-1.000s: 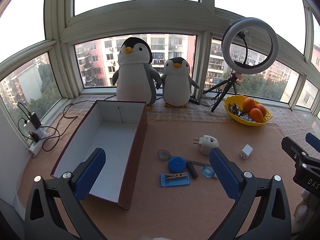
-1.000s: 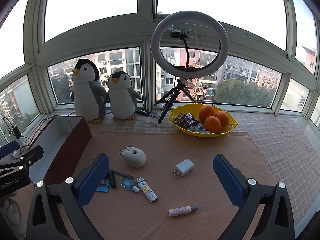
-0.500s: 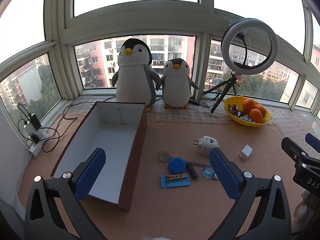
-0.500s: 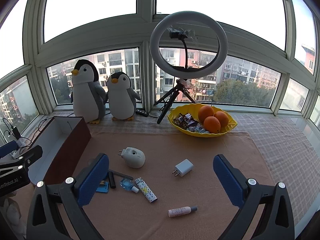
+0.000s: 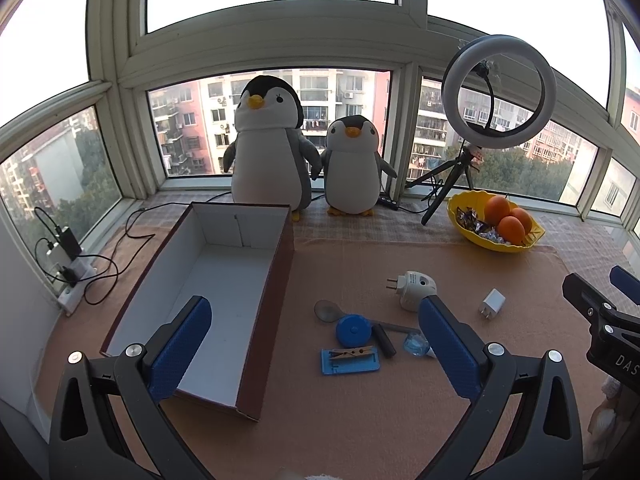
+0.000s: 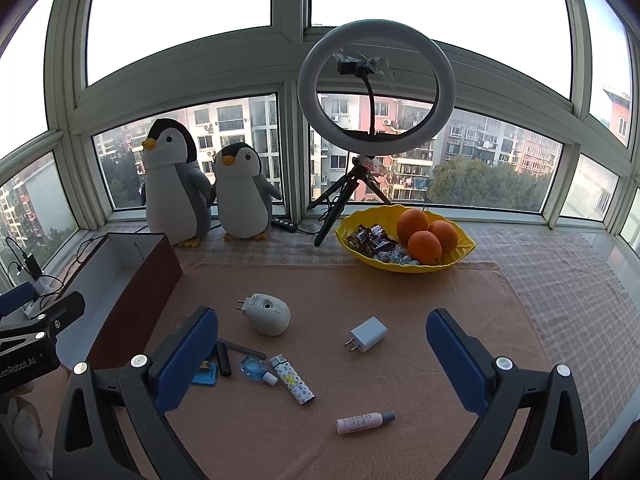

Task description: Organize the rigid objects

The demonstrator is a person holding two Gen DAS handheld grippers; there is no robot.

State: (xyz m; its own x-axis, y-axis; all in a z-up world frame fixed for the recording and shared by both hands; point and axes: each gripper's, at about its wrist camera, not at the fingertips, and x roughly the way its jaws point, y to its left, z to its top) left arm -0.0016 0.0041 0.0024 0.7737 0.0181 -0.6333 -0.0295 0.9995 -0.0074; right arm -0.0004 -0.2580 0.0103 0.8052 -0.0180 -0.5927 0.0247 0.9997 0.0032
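Leftmost, a charger block and cables [image 5: 66, 264] are lying by the window, clear of the work area. Next, the open cardboard box [image 5: 276, 300] is sitting on the tan mat [image 5: 360, 420] with its white interior showing nothing inside, presumably serving as the destination for the loose items. The left gripper [image 5: 312, 348] is hovering above the box's near corner with jaws spread wide and nothing between them, straddling box and clutter, which suggests no item has been chosen yet.

Rightward, the task's rigid objects are lying scattered on the mat, all outside the box: a spoon [image 5: 329, 311], a blue round case [image 5: 352, 330], a blue tray with a clothespin [image 5: 349, 360], a dark stick [image 5: 383, 339], a plug-in device [image 6: 266, 314], a small clear bottle [image 6: 254, 369], a patterned lighter [image 6: 292, 380], a white charger [image 6: 368, 334] and a pink tube [image 6: 365, 422]. Several are touching or overlapping, so single picks are likely requiring care.

The right gripper [image 6: 322, 356] is hanging over the lighter and charger, jaws likewise wide apart and gripping nothing. Behind, two plush penguins [image 6: 172, 184], a ring light [image 6: 376, 88] and a yellow fruit bowl [image 6: 464, 250] are standing along the sill, apparently not part of the sorting.
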